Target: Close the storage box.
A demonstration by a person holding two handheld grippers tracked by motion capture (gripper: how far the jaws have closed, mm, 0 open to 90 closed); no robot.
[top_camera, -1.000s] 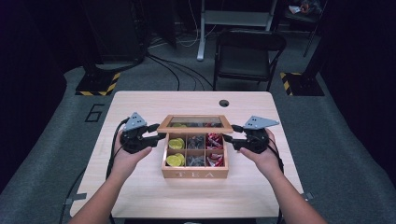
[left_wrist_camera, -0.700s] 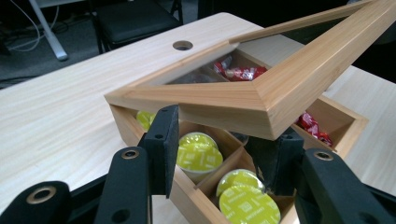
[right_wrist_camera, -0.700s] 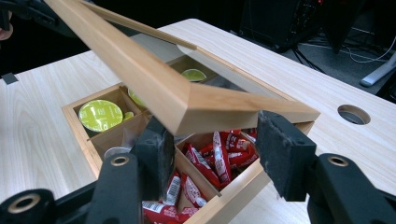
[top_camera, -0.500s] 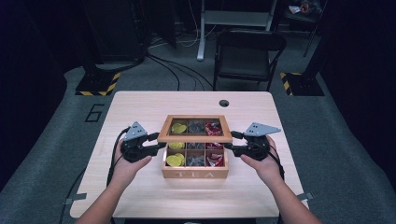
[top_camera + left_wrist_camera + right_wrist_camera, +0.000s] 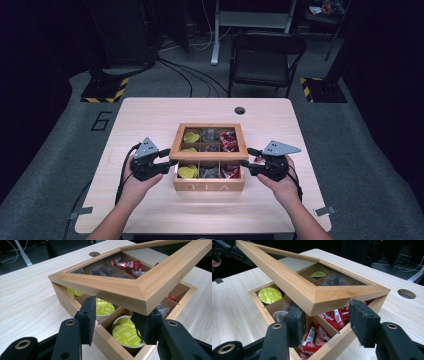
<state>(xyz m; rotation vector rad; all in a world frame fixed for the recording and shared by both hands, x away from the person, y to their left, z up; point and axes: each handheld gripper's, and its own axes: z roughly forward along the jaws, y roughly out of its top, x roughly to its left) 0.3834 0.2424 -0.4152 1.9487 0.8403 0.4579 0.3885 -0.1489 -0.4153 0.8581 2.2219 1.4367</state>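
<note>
**Two grippers carry a tea box lid by its front corners**

The left gripper (image 5: 117,320) has its black jaws standing apart around the near left corner of the lid (image 5: 140,293). One pad is tucked under the corner and the other sits at the lid's lower edge. Whether they squeeze the wood I cannot tell.

The right gripper (image 5: 327,317) is spread around the opposite front corner. One pad sits against the underside and a clear gap shows beside the other, so the corner seems to rest in the opening rather than being pinched.

Taking both front corners probably keeps the frame level, so it tips evenly on its rear edge without twisting.

The lid is a mitred frame of pale, smooth wood around a clear pane (image 5: 337,277). It hangs tilted just above the grippers, with its front edge raised and its back edge down on the box.

Directly below the jaws sits the box (image 5: 209,186), which is made of the same light wood. It has "TEA" on its front wall and thin partitions dividing it into compartments.

- Nearest the left gripper lie round capsules (image 5: 126,333) with shiny yellow-green foil tops.
- Nearest the right gripper lie crinkly red packets (image 5: 337,315).
- The middle compartments hold dark sachets (image 5: 210,172).

Everything stands on a pale wood-grain table (image 5: 150,115) with a round cable hole (image 5: 240,110) beyond the box.
</note>
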